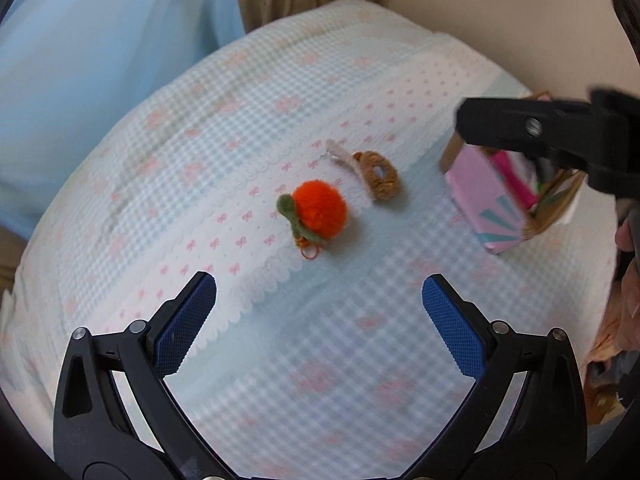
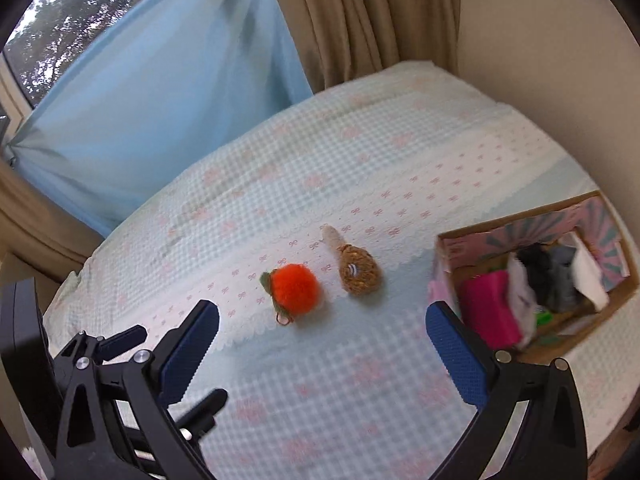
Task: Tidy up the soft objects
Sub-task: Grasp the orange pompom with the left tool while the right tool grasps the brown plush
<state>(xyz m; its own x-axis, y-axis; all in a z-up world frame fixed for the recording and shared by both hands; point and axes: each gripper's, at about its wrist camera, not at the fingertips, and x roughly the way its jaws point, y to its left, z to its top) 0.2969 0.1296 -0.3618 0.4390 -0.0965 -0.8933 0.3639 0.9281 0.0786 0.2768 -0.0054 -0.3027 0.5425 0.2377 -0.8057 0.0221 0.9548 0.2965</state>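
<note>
With both sets of blue pads spread wide and nothing between them, a picking step looks to be in hand, not a placing one. Left gripper (image 1: 319,300) released, hovering low over the bedspread (image 1: 360,360), fingers aimed at the orange pom-pom (image 1: 318,210). Right gripper (image 2: 322,328) likewise released and empty, pointed at the same patch from a slightly higher angle.

Two soft pieces left out on the bedspread: the orange pom-pom with its green felt leaf, lying on the bow-printed band, and just beside it, apart by a narrow gap, the brown crocheted toy (image 1: 379,176) with a pale tail sticking out behind. Off to the right, the cardboard box (image 2: 452,248), open on top, already stuffed with a pink bundle (image 2: 490,312), white cloth and dark grey pieces.

Next move, by the look of it: drop onto the pom-pom, close gently around its fuzzy middle, carry it right and over the box wall. Calls for a soft squeeze, since fluff compresses and slips.

In the way: very little on the bedspread itself. Worth minding the brown toy sitting close enough to be nudged, the small orange loop under the pom-pom that could snag, the near box wall, and the right gripper's black arm crossing above the box in the left view. Curtains (image 2: 360,20) well behind, no bother.
</note>
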